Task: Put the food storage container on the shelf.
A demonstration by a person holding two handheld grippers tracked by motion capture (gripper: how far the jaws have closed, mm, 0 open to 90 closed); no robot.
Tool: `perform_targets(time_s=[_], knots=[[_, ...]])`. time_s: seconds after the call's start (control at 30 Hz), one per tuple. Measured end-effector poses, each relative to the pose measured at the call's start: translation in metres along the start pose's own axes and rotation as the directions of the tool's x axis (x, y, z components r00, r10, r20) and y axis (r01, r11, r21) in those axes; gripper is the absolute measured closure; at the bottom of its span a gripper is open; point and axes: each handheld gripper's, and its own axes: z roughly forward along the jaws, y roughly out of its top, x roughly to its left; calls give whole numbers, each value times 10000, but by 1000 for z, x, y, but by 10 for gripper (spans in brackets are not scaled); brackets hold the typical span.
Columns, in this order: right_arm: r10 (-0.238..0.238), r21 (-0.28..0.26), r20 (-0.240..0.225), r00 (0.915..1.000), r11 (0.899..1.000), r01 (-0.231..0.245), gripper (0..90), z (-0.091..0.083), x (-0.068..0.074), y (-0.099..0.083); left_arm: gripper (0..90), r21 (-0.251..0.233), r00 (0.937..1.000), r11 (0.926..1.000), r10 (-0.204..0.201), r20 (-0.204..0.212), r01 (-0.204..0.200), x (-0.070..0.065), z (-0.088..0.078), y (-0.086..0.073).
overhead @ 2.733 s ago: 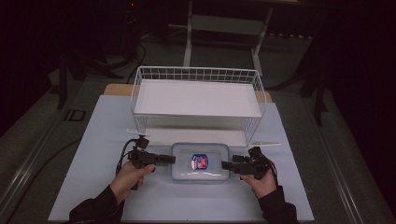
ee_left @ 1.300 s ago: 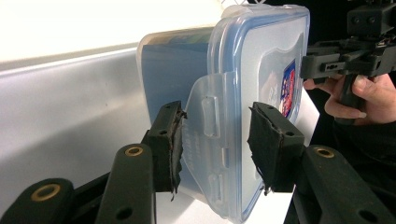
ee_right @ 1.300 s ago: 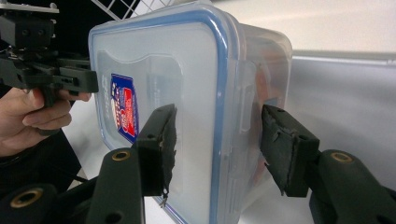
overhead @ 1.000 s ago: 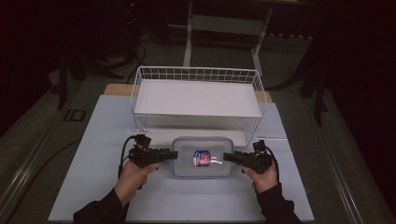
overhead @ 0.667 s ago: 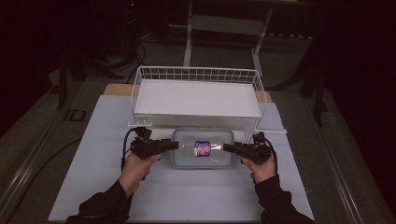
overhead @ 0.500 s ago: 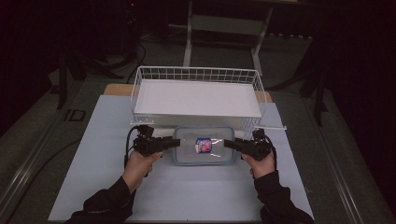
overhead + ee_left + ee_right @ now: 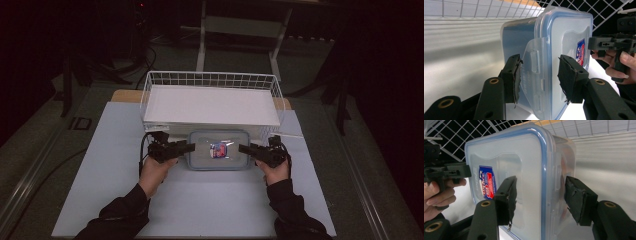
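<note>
The clear rectangular plastic food box with a blue-rimmed snap lid [image 7: 218, 150] lies on the pale table sheet [image 7: 200, 200], just in front of the white wire basket [image 7: 210, 102]. Its smooth walls look stiff but slippery, and it seems light; the moulded latch tabs at the short ends give the surest hold. The left gripper [image 7: 540, 77] brackets one tab, its padded jaws spread and barely clear of the plastic. The right gripper [image 7: 540, 200] straddles the opposite end, jaws likewise parted, so neither is clamped yet
</note>
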Motion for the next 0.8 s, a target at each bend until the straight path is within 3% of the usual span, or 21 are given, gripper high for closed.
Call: perform_targets(time_s=[0.2,0.37,0.47,0.63,0.7,0.8], knots=[[-126,-299,166,9998,9995,131,438,5,1,1,523,-207,9998,9998,5,181,-2,7,5,0],[-81,-474,384,9992,9988,99,407,9,2,2,523,-409,9990,9988,-253,381,269,12,7,0],[-183,-619,655,9977,9978,224,374,14,4,3,509,-541,9994,9985,67,341,-49,14,10,2],[-15,-696,777,9970,9976,69,351,18,6,3,473,-588,9994,9979,290,206,-278,14,13,1],[323,-975,879,9956,9950,-236,337,23,6,2,456,-718,9999,9974,119,111,-111,15,16,-2],[446,-1104,1136,9925,9934,-320,330,26,5,1,439,-834,10000,9965,-53,58,57,18,18,-4]])
